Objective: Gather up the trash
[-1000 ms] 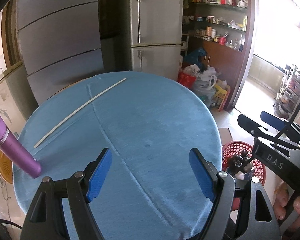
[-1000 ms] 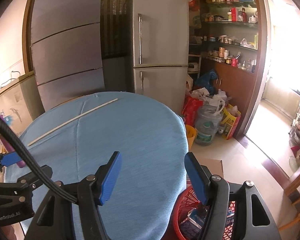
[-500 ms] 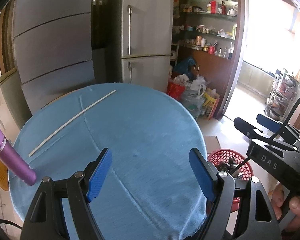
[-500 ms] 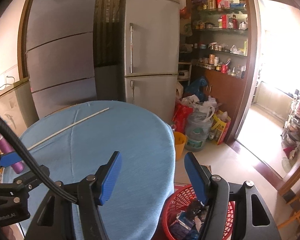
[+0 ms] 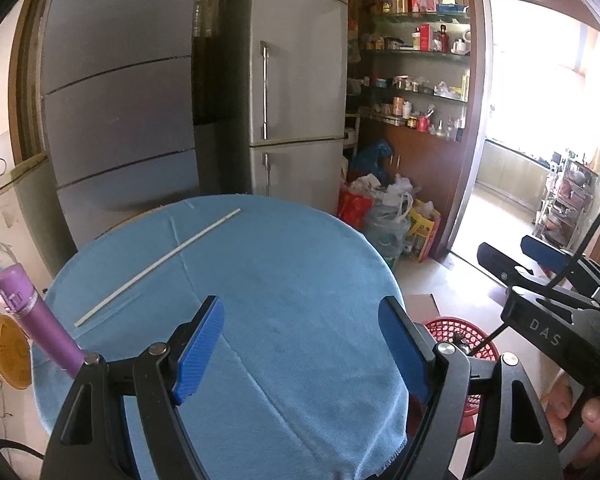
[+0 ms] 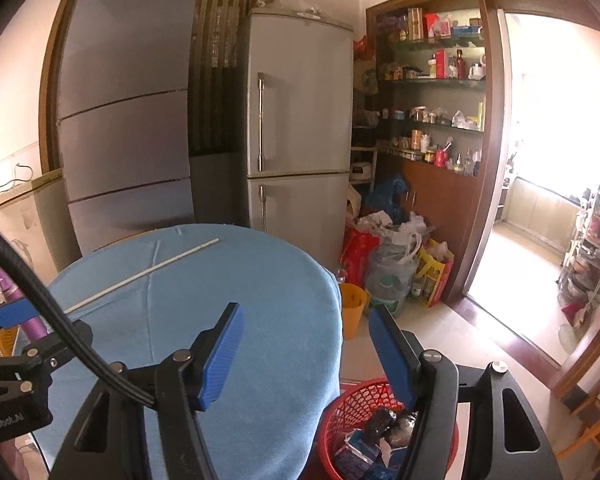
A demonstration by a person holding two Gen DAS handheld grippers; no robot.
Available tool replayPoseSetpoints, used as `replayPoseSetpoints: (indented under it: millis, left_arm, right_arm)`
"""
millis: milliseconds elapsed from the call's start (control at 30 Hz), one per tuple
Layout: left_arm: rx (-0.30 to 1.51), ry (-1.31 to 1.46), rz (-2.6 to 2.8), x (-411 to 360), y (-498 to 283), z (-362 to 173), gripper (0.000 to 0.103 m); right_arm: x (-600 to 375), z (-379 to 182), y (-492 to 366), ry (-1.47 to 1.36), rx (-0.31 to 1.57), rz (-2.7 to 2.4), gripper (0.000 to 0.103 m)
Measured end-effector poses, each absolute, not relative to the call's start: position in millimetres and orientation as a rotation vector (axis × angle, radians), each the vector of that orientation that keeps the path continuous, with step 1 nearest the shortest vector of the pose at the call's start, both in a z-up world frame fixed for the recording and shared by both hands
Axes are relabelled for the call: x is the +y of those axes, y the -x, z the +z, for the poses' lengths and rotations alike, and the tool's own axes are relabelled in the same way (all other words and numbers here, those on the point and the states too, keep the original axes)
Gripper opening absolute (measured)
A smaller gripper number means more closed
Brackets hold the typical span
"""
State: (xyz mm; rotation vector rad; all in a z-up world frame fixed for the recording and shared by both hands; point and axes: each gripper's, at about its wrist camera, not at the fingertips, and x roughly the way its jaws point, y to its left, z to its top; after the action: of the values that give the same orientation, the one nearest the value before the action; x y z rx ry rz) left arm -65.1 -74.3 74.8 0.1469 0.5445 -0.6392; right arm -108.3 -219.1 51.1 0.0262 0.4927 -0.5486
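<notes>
A red mesh basket (image 6: 352,408) stands on the floor beside the round table, with wrappers and other trash (image 6: 380,432) inside; its rim (image 5: 456,328) shows in the left wrist view too. My right gripper (image 6: 305,320) hovers above the basket and the table's edge, its jaws opening with nothing between them. My left gripper (image 5: 300,312) is open and empty over the blue tablecloth (image 5: 300,248). A thin white stick (image 5: 160,264) lies on the cloth's far left part. A purple bottle (image 5: 36,316) stands at the left edge.
Two grey fridges (image 5: 296,100) stand behind the table. Bags and a water jug (image 6: 392,272) crowd the floor by the shelves, with an orange bucket (image 6: 352,312) close to the table. A doorway (image 6: 540,200) opens at the right. A hand (image 5: 592,420) holds the right gripper.
Both grippers have risen and drawn back from the table, so the cloth sits lower and farther. More of the red basket now shows under the right gripper. Nothing was picked up.
</notes>
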Motion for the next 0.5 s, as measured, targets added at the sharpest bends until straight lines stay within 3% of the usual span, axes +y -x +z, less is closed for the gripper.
replayPoseSetpoints:
  millis: [500]
  left_arm:
    - [0.572, -0.16, -0.586, -75.7, 53.8, 64.5, 0.08]
  right_arm:
    - [-224.9, 41.9, 96.2, -0.056, 0.521, -0.531, 0.071]
